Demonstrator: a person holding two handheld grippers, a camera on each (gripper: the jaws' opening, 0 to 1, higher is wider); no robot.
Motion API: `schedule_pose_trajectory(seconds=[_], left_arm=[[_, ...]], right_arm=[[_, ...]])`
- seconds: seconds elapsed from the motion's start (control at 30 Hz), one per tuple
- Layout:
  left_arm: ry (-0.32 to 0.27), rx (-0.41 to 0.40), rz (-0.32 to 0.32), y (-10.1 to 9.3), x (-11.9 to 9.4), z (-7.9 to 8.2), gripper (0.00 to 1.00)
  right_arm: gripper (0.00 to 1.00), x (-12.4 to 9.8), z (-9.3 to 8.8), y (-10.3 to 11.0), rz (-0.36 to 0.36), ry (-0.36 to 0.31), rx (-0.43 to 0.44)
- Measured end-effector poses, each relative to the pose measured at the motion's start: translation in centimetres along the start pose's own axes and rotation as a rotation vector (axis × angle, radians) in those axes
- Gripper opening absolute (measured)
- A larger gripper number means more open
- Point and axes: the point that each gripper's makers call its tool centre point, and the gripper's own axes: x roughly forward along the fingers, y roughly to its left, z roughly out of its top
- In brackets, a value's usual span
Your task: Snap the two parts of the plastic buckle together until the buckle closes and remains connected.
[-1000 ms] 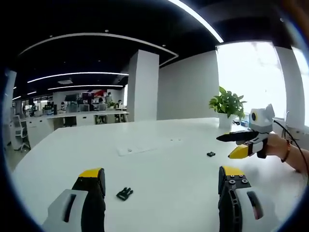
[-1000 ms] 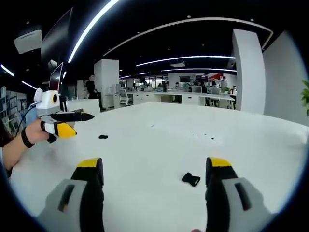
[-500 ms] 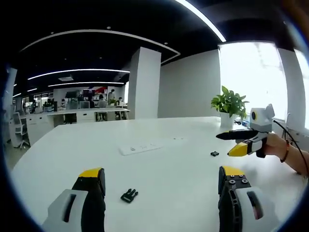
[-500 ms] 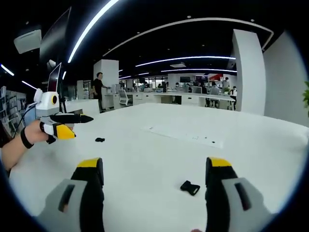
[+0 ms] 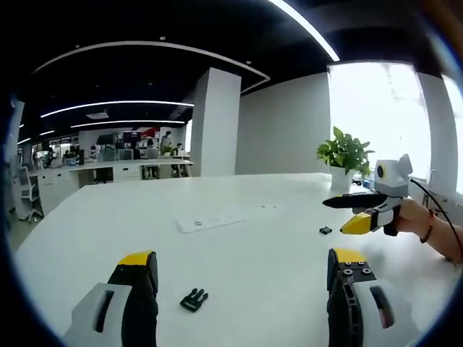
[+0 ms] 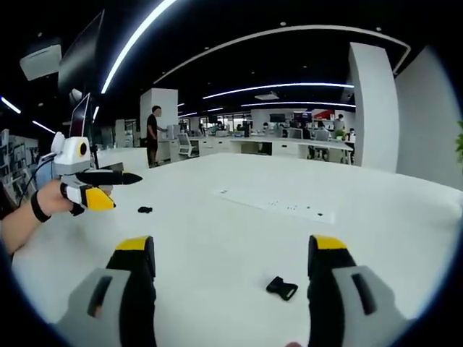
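Note:
Two small black buckle parts lie apart on a white table (image 5: 275, 253). In the left gripper view, one buckle part (image 5: 194, 298) sits just inside my left jaw, and my left gripper (image 5: 242, 271) is open above the table with nothing in it. The other buckle part (image 5: 325, 230) lies farther right, under the tips of my right gripper (image 5: 334, 218), which a hand holds open. In the right gripper view, that buckle part (image 6: 282, 288) lies near my right jaw, with my right gripper (image 6: 231, 253) open. The far buckle part (image 6: 145, 210) lies beside my open left gripper (image 6: 126, 190).
A flat white strip (image 5: 213, 219) lies mid-table, also seen as a white strip (image 6: 278, 204) in the right gripper view. A potted plant (image 5: 346, 155) stands at the table's far edge by the window. A white pillar (image 5: 213, 123), desks and a standing person (image 6: 153, 134) are beyond.
Both cameras shifted slightly, so each near buckle part now sits a little lower in its view. Both grippers stay open and nothing has been picked up.

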Motion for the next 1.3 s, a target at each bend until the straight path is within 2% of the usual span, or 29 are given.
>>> schedule_pose_trajectory(seconds=[0.43,0.63,0.87,0.97,1.3], left_arm=[[0.004,0.003,0.001,0.1,-0.1,-0.4,0.99],[0.02,-0.005,0.012,0.5,-0.3,-1.2,0.99],[0.04,-0.008,0.003,0.5,-0.5,-2.0,0.99],[0.029,-0.013,0.004,0.3,-0.7,-2.0,0.99],[0.063,-0.009,0.008,0.4,-0.7,-3.2,0.99]], right_arm=[[0.87,-0.1,-0.5,-0.5,-0.009,0.011,0.001],[0.86,-0.2,-0.8,-0.7,-0.012,0.017,0.006],[0.85,-0.2,-1.4,-0.9,-0.019,0.034,-0.004],[0.85,-0.3,-1.9,-0.6,-0.009,0.05,-0.004],[0.85,-0.4,-2.5,-0.7,-0.011,0.064,-0.006]])
